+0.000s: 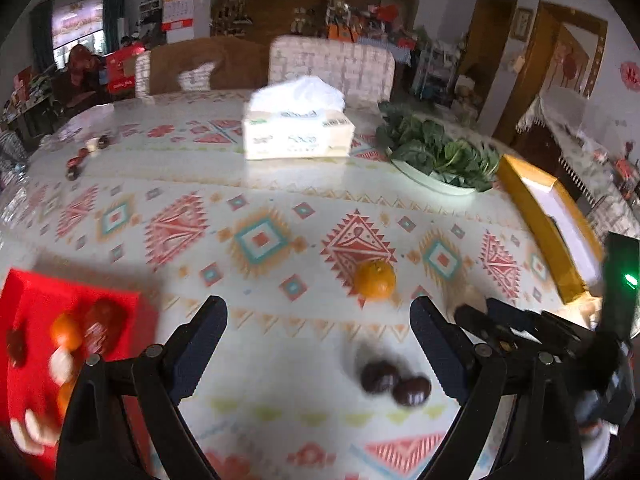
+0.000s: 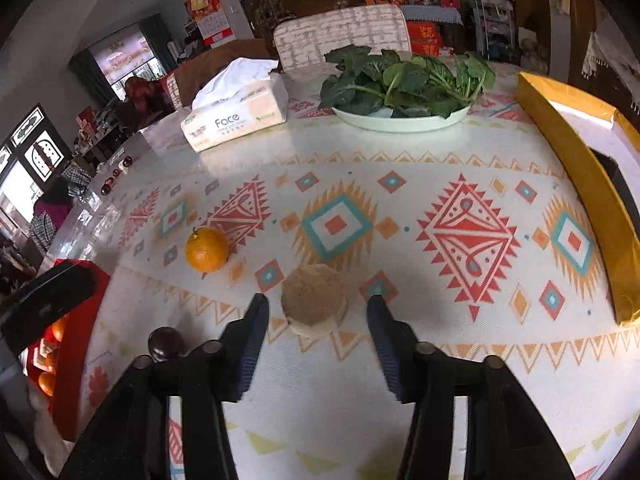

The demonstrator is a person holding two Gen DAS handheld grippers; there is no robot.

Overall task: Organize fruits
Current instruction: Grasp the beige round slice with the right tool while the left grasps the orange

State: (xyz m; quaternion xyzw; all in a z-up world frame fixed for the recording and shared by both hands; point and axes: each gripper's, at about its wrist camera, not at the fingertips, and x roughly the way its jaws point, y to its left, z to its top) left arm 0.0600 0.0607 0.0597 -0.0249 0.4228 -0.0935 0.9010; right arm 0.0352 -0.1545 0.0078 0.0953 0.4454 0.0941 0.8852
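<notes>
With both tongs spread wide and empty, the right gripper hovers over a tan round fruit lying between its fingers on the table. Lower squarely, then close gently before carrying it toward the red tray.

The table is covered with a white cloth with red, orange and teal diamond patterns. An orange lies on the cloth. Beside the orange, toward the right, sits a round brown fruit. In front of the orange are two dark plums, touching. Left of it is a red box. Behind it stand a tissue pack and a plate of greens. Far right lies a yellow box.
</notes>
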